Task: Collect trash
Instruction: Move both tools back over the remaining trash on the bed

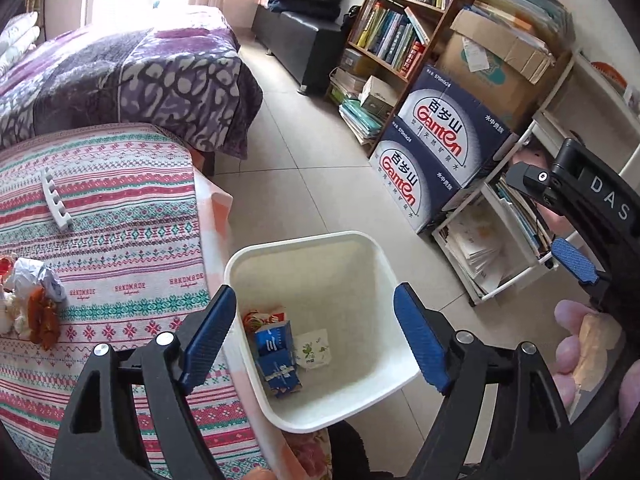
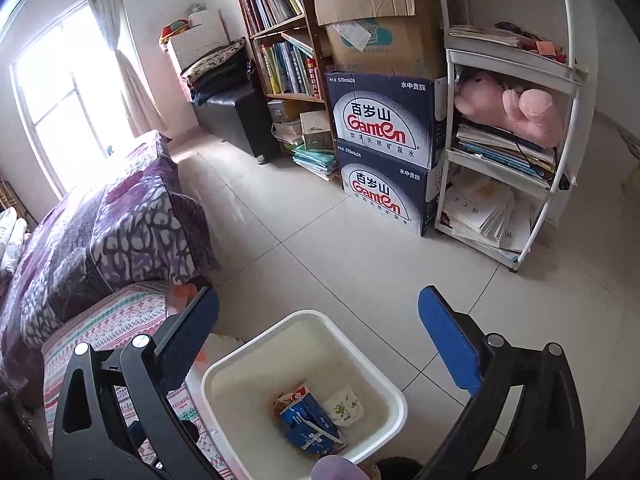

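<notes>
1. One white bin (image 1: 362, 398) stands on the tiled floor (image 1: 296, 184), just beside the desk (image 1: 132, 248) with the patterned cloth.
2. Three pieces of trash lie at the bottom of the bin: a blue carton (image 1: 278, 360), a white wrapper with green print (image 1: 314, 348), and a red and orange packet (image 1: 260, 318) partly under the carton.
3. Two tongs are in play. The left tongs (image 1: 316, 340) hang over the bin's mouth with the jaws spread wide and nothing between the blue pads. The right tongs (image 2: 320, 344) also hang above the bin, jaws at full spread and empty.
4. Two stacked blue Ganten boxes (image 2: 384, 152) stand on the floor against the bookshelf (image 2: 280, 40), with one brown cardboard box (image 2: 376, 36) on top.
5. Only the left wrist view shows the desk top: one heap of crumpled trash (image 1: 34, 300) at its left edge, white paper with orange scraps, and one white toothed rack (image 1: 56, 200) further back. It also shows the right tongs from outside, with a hand (image 1: 580, 344) below them.
6. Only the right wrist view shows the window (image 2: 60, 112), the white shelf unit (image 2: 512, 128) in full, and one pink plush toy (image 2: 508, 108) on its second shelf.
7. Both views show one bed (image 2: 100, 220) with a purple blanket.
</notes>
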